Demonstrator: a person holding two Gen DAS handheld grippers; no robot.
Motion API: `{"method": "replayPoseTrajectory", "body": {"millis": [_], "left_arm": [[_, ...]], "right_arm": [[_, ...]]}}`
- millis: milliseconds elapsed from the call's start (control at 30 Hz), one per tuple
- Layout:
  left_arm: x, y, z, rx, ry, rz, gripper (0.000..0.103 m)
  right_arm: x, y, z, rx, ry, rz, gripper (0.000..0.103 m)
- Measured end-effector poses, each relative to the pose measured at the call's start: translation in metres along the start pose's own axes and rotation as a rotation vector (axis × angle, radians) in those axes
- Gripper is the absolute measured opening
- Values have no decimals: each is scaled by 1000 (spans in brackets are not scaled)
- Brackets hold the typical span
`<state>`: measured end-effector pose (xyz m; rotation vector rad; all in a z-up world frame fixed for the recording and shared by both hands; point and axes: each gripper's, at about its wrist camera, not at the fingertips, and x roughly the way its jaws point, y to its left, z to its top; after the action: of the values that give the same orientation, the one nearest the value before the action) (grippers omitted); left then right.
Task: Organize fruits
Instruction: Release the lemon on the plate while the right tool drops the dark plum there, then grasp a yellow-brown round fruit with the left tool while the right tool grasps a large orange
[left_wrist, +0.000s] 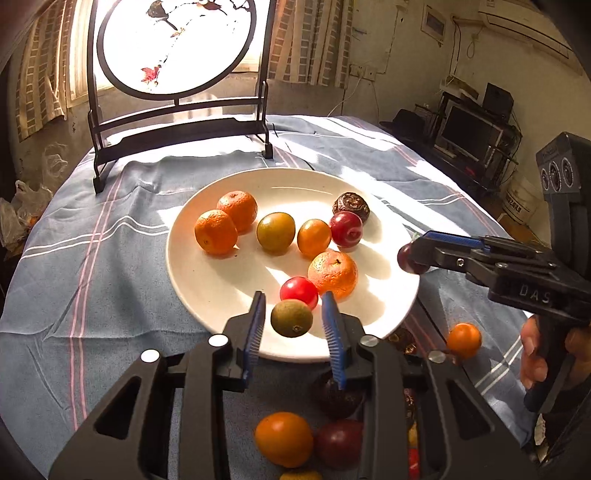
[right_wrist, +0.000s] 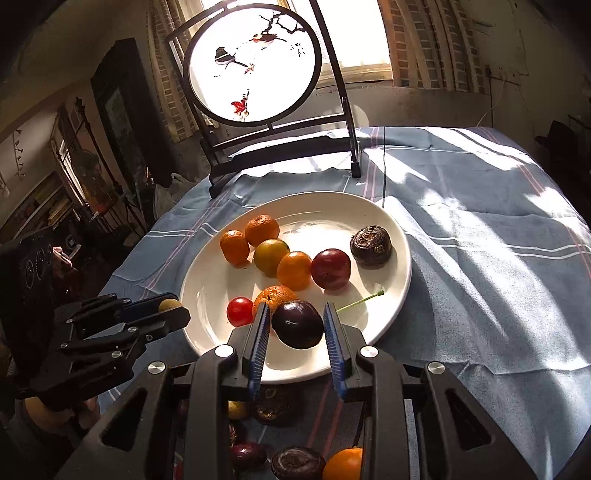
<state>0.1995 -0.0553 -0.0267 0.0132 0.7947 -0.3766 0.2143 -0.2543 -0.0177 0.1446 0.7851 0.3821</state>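
Observation:
A white plate (left_wrist: 192, 280) on the blue striped cloth holds several fruits: mandarins (left_wrist: 216, 232), a red plum (left_wrist: 346, 229), a wrinkled dark fruit (left_wrist: 351, 206) and a red tomato (left_wrist: 298, 291). My left gripper (left_wrist: 294, 297) is over the plate's near edge. A small green-brown fruit (left_wrist: 291, 317) lies between its blue pads, with a gap on each side. My right gripper (right_wrist: 296, 308) is over the near rim of the plate (right_wrist: 207, 280). A dark plum (right_wrist: 297, 324) sits between its pads, which do not press it. Each gripper shows in the other's view, the right (left_wrist: 417, 251) and the left (right_wrist: 173, 308).
A round painted screen on a black stand (left_wrist: 177, 48) is behind the plate. Loose fruits lie on the cloth in front of it: two oranges (left_wrist: 464, 339) (left_wrist: 283, 439) and a dark plum (left_wrist: 338, 439). A green stick (right_wrist: 360, 301) lies on the plate. A hand (left_wrist: 532, 350) grips the right handle.

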Motion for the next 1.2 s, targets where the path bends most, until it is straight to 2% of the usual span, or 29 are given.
{"method": "replayPoseTrajectory", "body": {"millis": [33, 167, 300, 500, 633, 733, 767, 833, 867, 900, 1100, 1200], "left_arm": [[-1, 2, -1, -15, -7, -1, 47], [-17, 2, -14, -10, -31, 1, 52], [-42, -3, -43, 22, -29, 2, 63], [-58, -12, -97, 70, 48, -11, 64], [-52, -13, -114, 85, 77, 34, 64], [-40, -11, -115, 66, 104, 21, 57], [-35, -11, -115, 63, 132, 12, 51], [-34, -15, -114, 77, 127, -4, 40], [-33, -17, -115, 87, 131, -7, 29], [-35, -18, -116, 94, 120, -6, 26], [-52, -20, -126, 72, 21, 17, 26], [-58, -21, -131, 58, 18, -6, 26]], "right_arm": [[-4, 1, -2, -1, -12, -2, 43], [-25, 5, -16, -39, -44, -23, 44], [-50, -2, -43, -35, -64, -27, 47], [-74, -24, -93, 28, -78, -5, 52], [-76, -34, -110, 55, -73, 12, 52], [-79, -35, -112, 57, -90, 16, 52], [-77, -35, -112, 59, -85, 19, 52], [-76, -35, -112, 56, -81, 27, 52], [-75, -34, -112, 54, -74, 33, 52], [-73, -35, -111, 53, -67, 34, 52], [-65, -36, -111, 64, -27, 6, 50], [-59, -33, -110, 52, 7, -31, 50]]}}
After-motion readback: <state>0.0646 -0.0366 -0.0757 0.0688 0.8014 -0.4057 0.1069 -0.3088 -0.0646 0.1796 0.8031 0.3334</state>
